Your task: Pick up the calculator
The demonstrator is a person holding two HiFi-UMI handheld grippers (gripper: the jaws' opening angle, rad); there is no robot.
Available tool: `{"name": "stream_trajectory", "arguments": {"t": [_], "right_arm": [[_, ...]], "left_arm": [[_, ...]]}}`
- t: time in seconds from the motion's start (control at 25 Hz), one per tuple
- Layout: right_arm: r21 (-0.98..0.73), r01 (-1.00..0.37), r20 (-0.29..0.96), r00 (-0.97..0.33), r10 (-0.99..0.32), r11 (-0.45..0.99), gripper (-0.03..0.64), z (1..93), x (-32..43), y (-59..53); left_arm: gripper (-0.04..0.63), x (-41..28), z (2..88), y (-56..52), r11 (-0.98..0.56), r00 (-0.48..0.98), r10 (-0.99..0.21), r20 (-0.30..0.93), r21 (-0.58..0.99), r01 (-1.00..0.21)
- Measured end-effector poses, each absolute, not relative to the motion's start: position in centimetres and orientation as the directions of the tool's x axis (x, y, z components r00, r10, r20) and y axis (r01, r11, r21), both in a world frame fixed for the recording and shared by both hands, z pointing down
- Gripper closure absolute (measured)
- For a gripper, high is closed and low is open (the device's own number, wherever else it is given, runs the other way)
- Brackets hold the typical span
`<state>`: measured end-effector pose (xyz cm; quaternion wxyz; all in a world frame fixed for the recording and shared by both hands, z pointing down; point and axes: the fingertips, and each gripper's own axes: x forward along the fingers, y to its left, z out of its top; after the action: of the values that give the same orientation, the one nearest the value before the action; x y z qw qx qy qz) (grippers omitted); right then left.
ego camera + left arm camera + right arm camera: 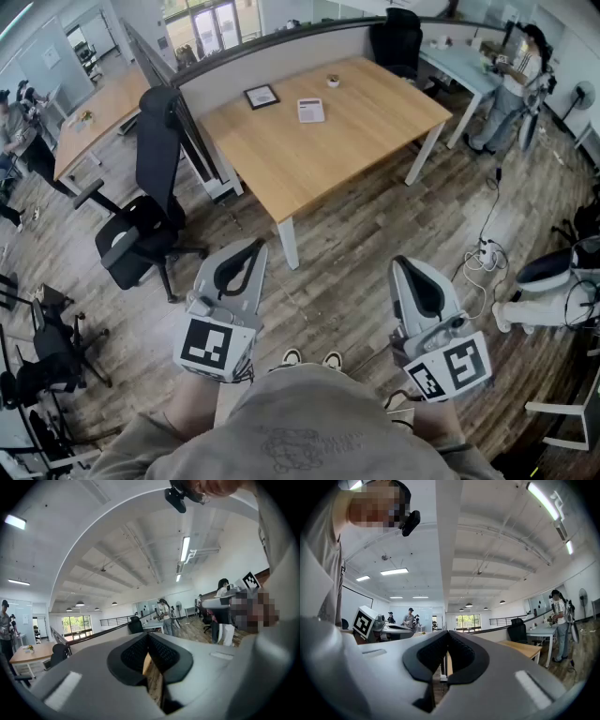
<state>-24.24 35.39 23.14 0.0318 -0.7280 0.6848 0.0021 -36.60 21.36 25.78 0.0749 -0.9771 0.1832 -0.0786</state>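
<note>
The calculator (310,110), a pale flat slab, lies on the far half of the wooden table (366,131), well ahead of both grippers. In the head view my left gripper (246,251) and right gripper (405,267) hover side by side over the wood floor, short of the table's near corner. Both point forward at about level. In the left gripper view the left gripper (149,637) has its dark pads together with nothing between them. The right gripper (448,634) is shut and empty too. Neither gripper view shows the calculator.
A black-framed picture (262,96) and a small cup (333,82) share the table with the calculator. A black office chair (150,206) stands left of the table beside a grey partition (272,56). A power strip with cables (483,253) lies on the floor at right. People stand in the background.
</note>
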Motion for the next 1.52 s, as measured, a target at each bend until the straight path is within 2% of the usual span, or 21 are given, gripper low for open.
{"name": "stream_trajectory", "arguments": {"t": [0.44, 0.76, 0.8, 0.84, 0.88, 0.92, 1.52], "right_arm": [[-0.046, -0.997, -0.018, 0.064, -0.998, -0.064, 0.606, 25.0, -19.8, 37.7], [-0.078, -0.994, -0.051, 0.078, -0.996, -0.074, 0.603, 25.5, -17.8, 40.9], [-0.098, -0.992, -0.071, 0.087, -0.994, -0.08, 0.59, 25.4, -17.5, 41.1], [-0.118, -0.99, -0.091, 0.095, -0.991, -0.084, 0.505, 25.2, -17.3, 41.4], [-0.13, -0.988, -0.106, 0.101, -0.989, -0.087, 0.45, 25.0, -17.0, 41.5], [-0.131, -0.987, -0.112, 0.104, -0.988, -0.089, 0.431, 25.0, -16.7, 41.5], [-0.129, -0.987, -0.026, 0.098, -0.995, -0.093, 0.422, 28.5, -11.5, 34.7]], "left_arm": [[0.594, -32.4, 27.1, 23.8, -0.922, 0.92, -0.367, 0.141, -0.183, -0.34], [0.594, -31.1, 27.9, 26.3, -0.915, 0.914, -0.382, 0.14, -0.195, -0.352], [0.594, -31.0, 28.0, 26.4, -0.915, 0.914, -0.382, 0.14, -0.194, -0.353], [0.594, -30.8, 28.0, 26.5, -0.915, 0.914, -0.382, 0.14, -0.194, -0.353], [0.594, -30.7, 28.1, 26.5, -0.915, 0.913, -0.383, 0.141, -0.196, -0.353], [0.594, -30.5, 28.1, 26.5, -0.914, 0.912, -0.385, 0.142, -0.199, -0.354], [0.594, -24.7, 29.6, 20.4, -0.92, 0.918, -0.368, 0.147, -0.203, -0.336]]}}
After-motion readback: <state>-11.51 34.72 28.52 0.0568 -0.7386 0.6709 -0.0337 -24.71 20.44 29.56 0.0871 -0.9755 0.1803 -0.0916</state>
